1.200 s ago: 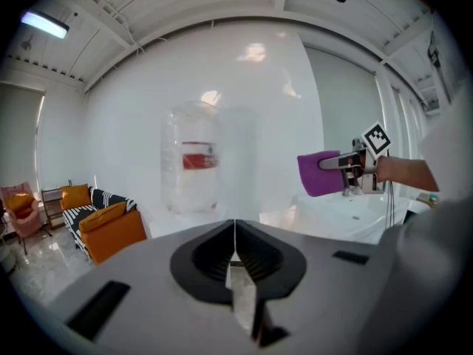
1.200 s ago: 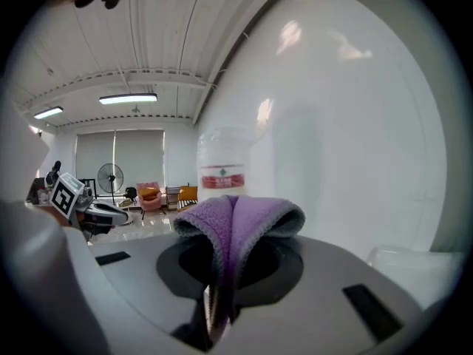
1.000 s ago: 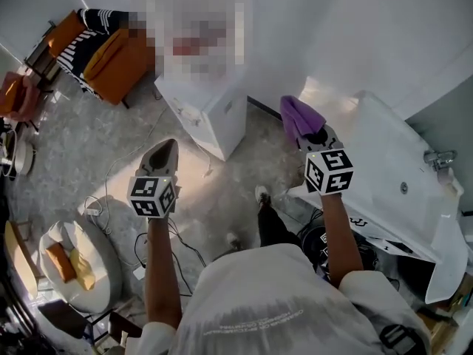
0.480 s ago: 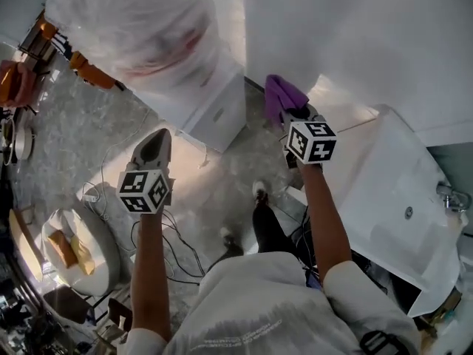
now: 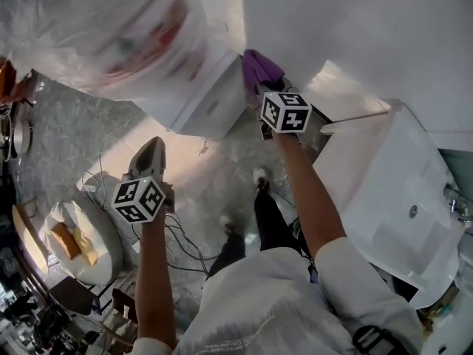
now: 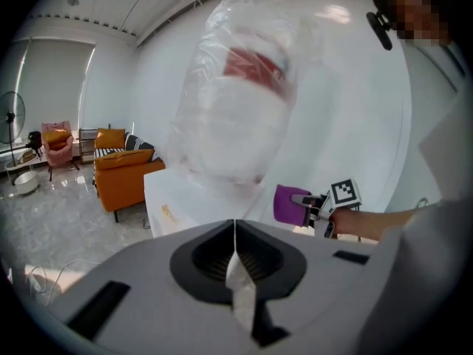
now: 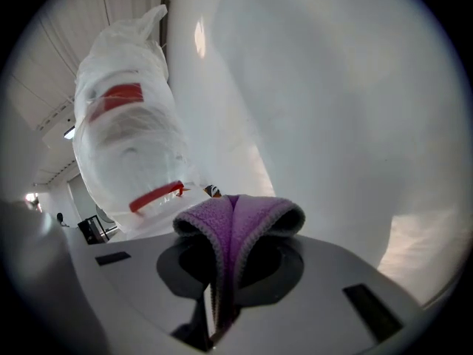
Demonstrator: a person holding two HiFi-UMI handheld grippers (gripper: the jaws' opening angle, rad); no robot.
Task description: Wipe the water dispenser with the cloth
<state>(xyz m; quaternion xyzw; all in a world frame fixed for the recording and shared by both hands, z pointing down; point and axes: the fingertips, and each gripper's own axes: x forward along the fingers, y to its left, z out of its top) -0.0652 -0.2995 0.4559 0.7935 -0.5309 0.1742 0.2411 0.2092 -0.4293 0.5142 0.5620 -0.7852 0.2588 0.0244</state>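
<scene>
The water dispenser (image 5: 203, 102) is a white cabinet, and the bottle (image 5: 111, 35) on top of it is wrapped in clear plastic. My right gripper (image 5: 267, 87) is shut on a folded purple cloth (image 5: 260, 69). The cloth sits at the cabinet's near right corner; I cannot tell whether it touches. In the right gripper view the cloth (image 7: 236, 217) bulges out of the jaws with the bottle (image 7: 126, 146) behind it. My left gripper (image 5: 153, 145) hangs lower left over the floor, shut and empty. The left gripper view shows the dispenser (image 6: 177, 198), the cloth (image 6: 288, 204) and the right gripper (image 6: 307, 200).
A white basin unit (image 5: 399, 198) stands at the right, against the wall. On the floor at lower left are a round white seat with cushions (image 5: 74, 242) and cables (image 5: 185, 235). An orange sofa (image 6: 122, 168) and a pink chair (image 6: 57, 140) stand farther off. My shoes (image 5: 260, 176) are below.
My right gripper has carried the cloth left, from beside the basin to the dispenser's corner. The dispenser now looms larger. My left gripper has dropped slightly, still shut.
</scene>
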